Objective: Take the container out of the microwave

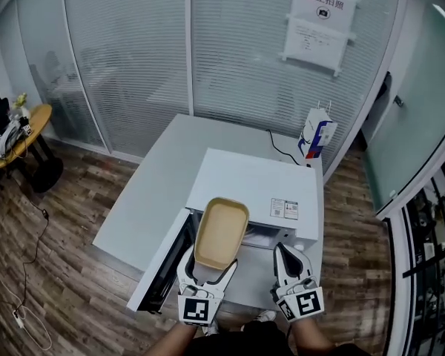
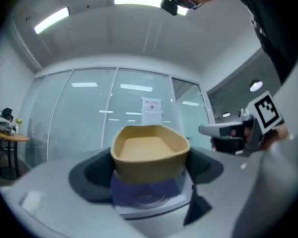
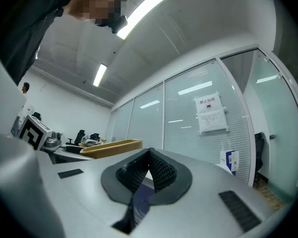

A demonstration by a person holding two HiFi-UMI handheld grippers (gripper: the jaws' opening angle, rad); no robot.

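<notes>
A tan, empty oblong container (image 1: 221, 232) hangs in the air above the front of the white microwave (image 1: 261, 185). My left gripper (image 1: 208, 267) is shut on its near end. In the left gripper view the container (image 2: 149, 151) fills the gap between the dark pads. The microwave door (image 1: 163, 262) hangs open to the left. My right gripper (image 1: 291, 262) floats to the right of the container, holding nothing. In the right gripper view its ribbed pads (image 3: 159, 171) meet at the tips, and the container (image 3: 111, 148) shows edge-on at the left.
The microwave stands on a white table (image 1: 152, 188) in front of a glass partition. A paper bag (image 1: 317, 134) sits at the table's far right corner, with a black cable (image 1: 282, 150) beside it. A small round table (image 1: 26, 128) stands at the left.
</notes>
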